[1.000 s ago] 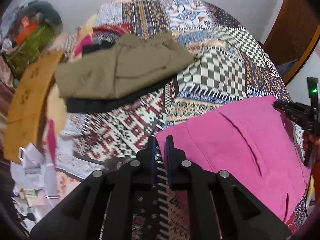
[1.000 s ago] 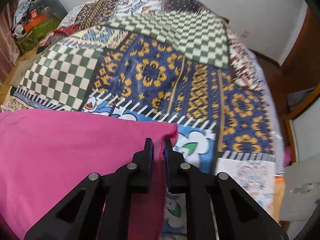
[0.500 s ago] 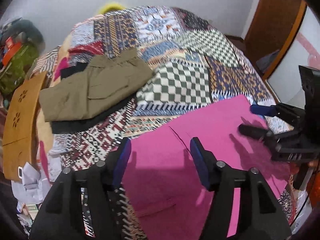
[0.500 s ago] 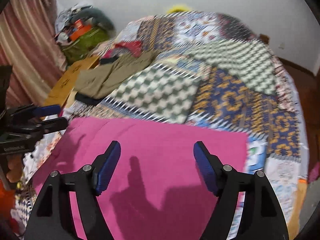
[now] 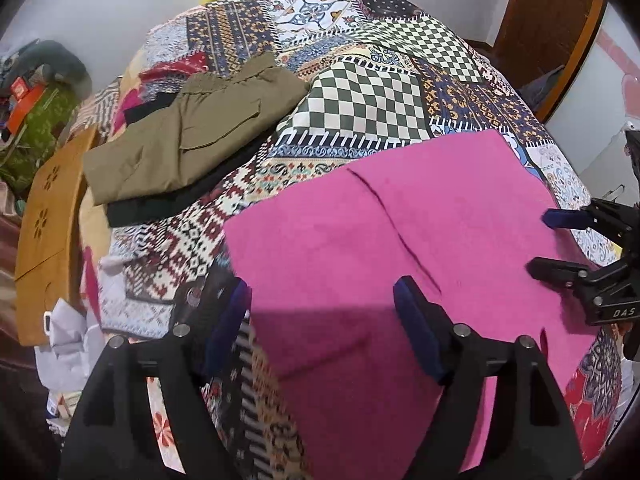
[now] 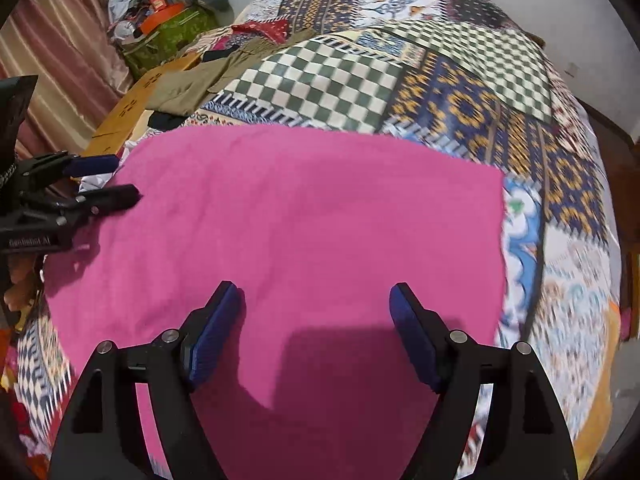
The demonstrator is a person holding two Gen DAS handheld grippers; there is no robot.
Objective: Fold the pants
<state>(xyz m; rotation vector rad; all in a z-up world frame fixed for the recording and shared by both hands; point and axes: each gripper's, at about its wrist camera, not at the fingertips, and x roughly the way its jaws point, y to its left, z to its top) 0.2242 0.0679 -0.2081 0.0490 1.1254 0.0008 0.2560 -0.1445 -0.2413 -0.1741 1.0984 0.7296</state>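
Both tools just let go: left tool [image 5: 322,314] and right tool [image 6: 316,320] opening, empty, above pink pants [image 6: 304,216] lying flat on bed [image 6: 460,92]. This fold looks set.

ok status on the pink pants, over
Left tool and right tool opening, nothing between the pads. Pink pants flat on quilt. Olive pants lie apart.

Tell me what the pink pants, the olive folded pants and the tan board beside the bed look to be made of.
Pink pants: soft matte knit, perhaps fleece or cotton; slightly fuzzy surface, no sheen.
Olive folded pants: stiffer woven cloth, likely cotton twill; crisp creases and a flapped pocket.
Tan board: looks like wood or fibreboard, smooth matte, with cut-out flower shapes; cannot tell which.
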